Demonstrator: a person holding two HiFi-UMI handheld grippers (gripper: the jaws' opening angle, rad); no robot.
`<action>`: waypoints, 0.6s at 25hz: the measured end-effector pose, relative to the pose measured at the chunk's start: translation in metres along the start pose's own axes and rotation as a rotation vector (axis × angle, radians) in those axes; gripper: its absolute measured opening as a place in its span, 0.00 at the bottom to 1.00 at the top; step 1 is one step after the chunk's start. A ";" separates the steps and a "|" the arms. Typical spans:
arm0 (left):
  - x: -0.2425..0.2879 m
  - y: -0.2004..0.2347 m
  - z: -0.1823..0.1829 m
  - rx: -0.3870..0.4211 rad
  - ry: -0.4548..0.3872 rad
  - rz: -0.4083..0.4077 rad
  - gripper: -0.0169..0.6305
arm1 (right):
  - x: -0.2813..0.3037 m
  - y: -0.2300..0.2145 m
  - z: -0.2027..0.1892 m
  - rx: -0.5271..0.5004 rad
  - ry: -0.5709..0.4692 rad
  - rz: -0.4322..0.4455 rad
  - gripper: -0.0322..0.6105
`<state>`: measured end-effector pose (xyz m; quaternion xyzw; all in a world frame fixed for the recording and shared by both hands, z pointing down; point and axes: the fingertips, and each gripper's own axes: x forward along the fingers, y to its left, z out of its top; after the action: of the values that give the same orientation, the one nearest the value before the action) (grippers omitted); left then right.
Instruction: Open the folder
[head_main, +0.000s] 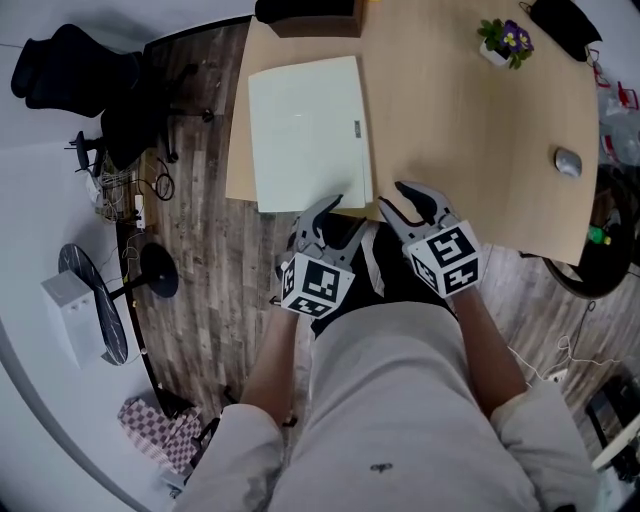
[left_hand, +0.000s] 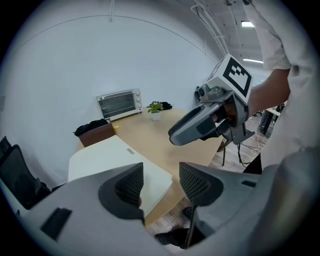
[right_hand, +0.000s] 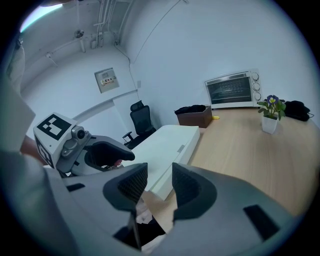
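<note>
Head view: closed pale folder (head_main: 305, 130) is seen flat at the table's (head_main: 470, 140) near-left corner | left gripper view: left gripper (left_hand: 161, 182) is held wide, empty | right gripper view: right gripper (right_hand: 155, 185) is parted, empty | handling: cover is judged light, stiff, slick — best lifted at its near edge.

Floor: dark wood planks (head_main: 220, 270) are laid at 9 o'clock in the head view.
Desk: a light wooden desk (head_main: 470, 130) is spread from 12 to 3 o'clock.
Chair: a black office chair (head_main: 70, 65) is parked at 10 o'clock.
Walls: plain white walls (left_hand: 75, 60) are seen; a toaster oven (left_hand: 118, 104) is set against one.
Light: a ceiling lamp (left_hand: 247, 23) is lit at 1 o'clock in the left gripper view.
</note>
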<state>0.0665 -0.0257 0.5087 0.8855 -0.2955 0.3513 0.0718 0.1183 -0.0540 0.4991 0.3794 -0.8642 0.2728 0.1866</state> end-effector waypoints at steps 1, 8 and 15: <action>0.002 0.000 -0.002 0.012 0.008 -0.002 0.35 | 0.002 0.000 -0.002 0.002 0.004 0.001 0.29; 0.016 0.000 -0.017 0.112 0.056 -0.012 0.37 | 0.015 -0.002 -0.016 0.021 0.033 0.002 0.29; 0.027 -0.002 -0.035 0.295 0.116 -0.008 0.37 | 0.028 -0.004 -0.026 0.041 0.053 -0.012 0.29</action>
<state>0.0634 -0.0249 0.5531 0.8660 -0.2325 0.4409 -0.0406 0.1067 -0.0558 0.5352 0.3808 -0.8509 0.2994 0.2034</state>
